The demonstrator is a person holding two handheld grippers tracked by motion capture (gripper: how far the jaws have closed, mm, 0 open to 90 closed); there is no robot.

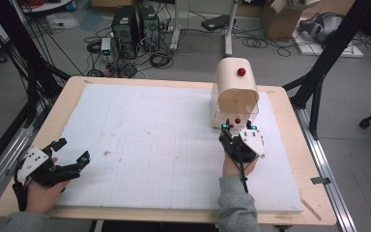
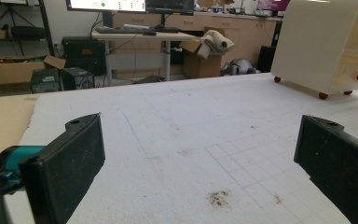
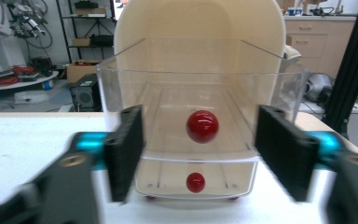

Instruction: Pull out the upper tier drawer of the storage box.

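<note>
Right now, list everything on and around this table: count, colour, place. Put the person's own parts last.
Drawer cabinet: one, cream, far right of the table.
Clear drawer: one, transparent, pulled out toward the right gripper.
Red knobs: three seen, on the open drawer, the drawer below and the cabinet top.
Foam sheet: one, white, gridded, covering the table.
Table: one, light wood.
Computer towers: two, black, on the floor beyond.
Left gripper: one, black, open, near left corner.
Right gripper: one, black, open, at the drawer front.
Hands: two, grey sleeves.
</note>
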